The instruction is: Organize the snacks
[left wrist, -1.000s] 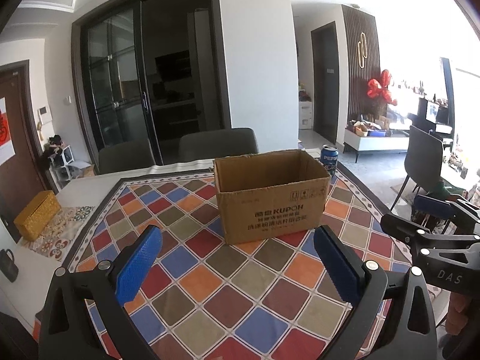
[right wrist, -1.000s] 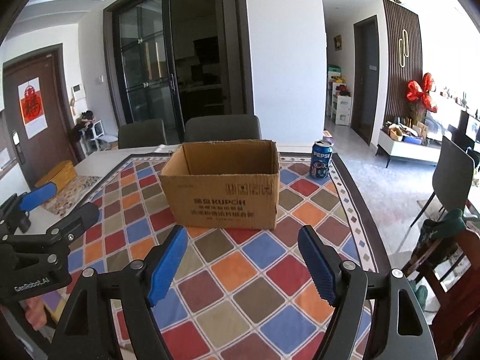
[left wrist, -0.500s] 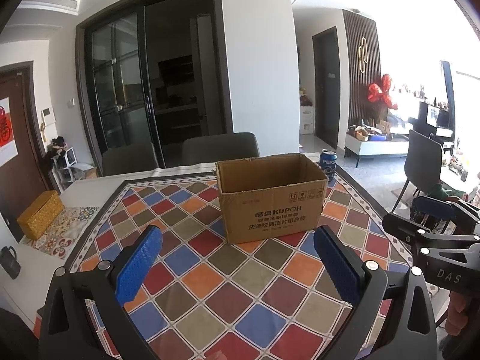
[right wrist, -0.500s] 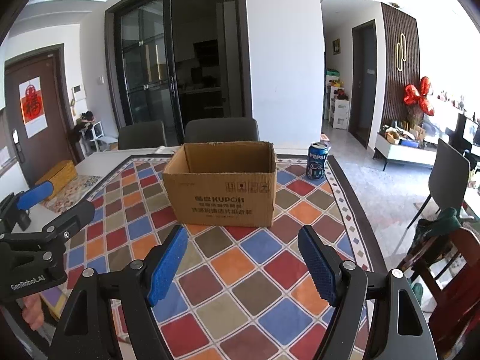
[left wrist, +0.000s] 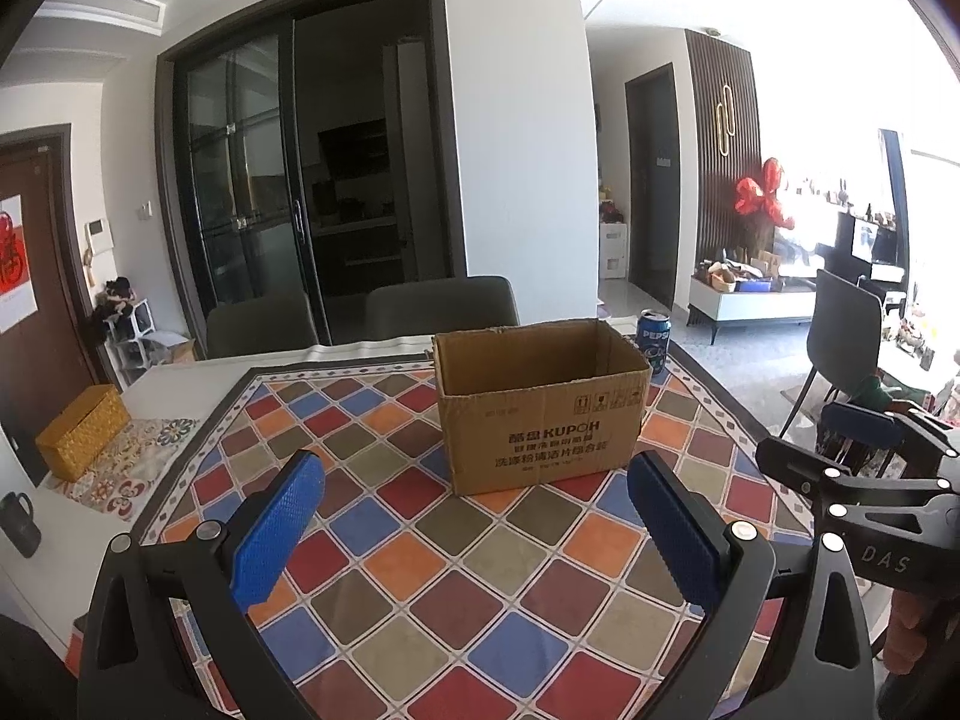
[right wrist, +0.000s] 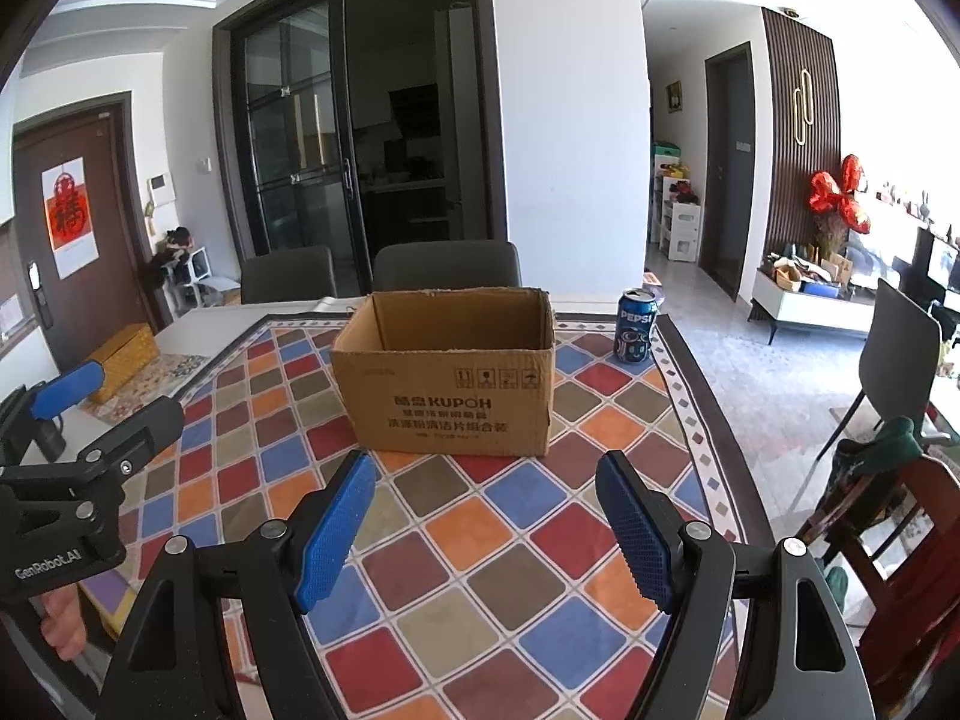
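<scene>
We see one cardboard box (right wrist: 447, 375) standing upright on the desk (right wrist: 492, 570), mouth open to the ceiling, its long axis running left to right across our view and its printed long side facing us. From the left wrist view the same box (left wrist: 540, 411) is turned a little, so a short end shows on its right. We count one Pepsi can (right wrist: 636, 327), upright, its axis vertical, near the box's far right corner but apart from it; in the left wrist view the can (left wrist: 653, 333) peeks out behind that corner.

We count two hand-held grippers. The left hand-held gripper (left wrist: 474, 513) hovers above the checkered cloth (left wrist: 420, 570) in front of the box, blue pads spread wide, released and carrying nothing. The right hand-held gripper (right wrist: 485, 516) hangs likewise before the box, pads wide apart, released.

Two dark chairs (right wrist: 447, 264) stand behind the desk. One yellow woven box (left wrist: 81, 432) and one dark mug (left wrist: 19, 522) sit on the desk's left side.
</scene>
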`<action>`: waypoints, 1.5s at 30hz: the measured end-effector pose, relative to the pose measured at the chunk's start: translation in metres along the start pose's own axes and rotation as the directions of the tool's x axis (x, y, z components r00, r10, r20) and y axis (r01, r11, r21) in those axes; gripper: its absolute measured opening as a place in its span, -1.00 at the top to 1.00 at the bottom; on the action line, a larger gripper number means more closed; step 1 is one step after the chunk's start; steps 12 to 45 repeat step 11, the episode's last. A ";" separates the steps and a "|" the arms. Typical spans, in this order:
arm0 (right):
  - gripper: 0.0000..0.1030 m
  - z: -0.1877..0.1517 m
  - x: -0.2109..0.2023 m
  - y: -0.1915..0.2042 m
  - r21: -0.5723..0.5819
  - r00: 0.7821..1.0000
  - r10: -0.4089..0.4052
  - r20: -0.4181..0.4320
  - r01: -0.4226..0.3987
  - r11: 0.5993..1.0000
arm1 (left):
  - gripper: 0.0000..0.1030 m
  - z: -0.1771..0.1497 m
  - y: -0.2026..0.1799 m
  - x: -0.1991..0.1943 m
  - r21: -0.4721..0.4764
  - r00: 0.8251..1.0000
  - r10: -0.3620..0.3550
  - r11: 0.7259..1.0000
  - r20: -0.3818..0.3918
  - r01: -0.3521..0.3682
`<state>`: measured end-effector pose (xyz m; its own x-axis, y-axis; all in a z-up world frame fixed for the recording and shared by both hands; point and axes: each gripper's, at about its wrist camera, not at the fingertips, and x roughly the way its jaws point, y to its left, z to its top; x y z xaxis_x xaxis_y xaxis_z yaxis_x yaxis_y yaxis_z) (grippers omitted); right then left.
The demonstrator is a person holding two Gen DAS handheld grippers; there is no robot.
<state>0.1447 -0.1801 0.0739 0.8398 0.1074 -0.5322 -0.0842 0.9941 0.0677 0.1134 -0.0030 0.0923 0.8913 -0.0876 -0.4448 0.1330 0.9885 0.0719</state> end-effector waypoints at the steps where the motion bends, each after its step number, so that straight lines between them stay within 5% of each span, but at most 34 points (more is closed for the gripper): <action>1: -0.49 0.000 0.000 0.000 -0.002 1.000 0.000 -0.002 0.000 1.000 | -1.00 0.000 0.000 0.000 -0.002 1.000 -0.001 1.000 0.000 0.001; 45: -0.49 -0.001 0.002 0.000 -0.008 1.000 0.000 -0.008 0.000 1.000 | -1.00 0.000 0.001 0.001 -0.015 1.000 -0.001 1.000 -0.002 0.001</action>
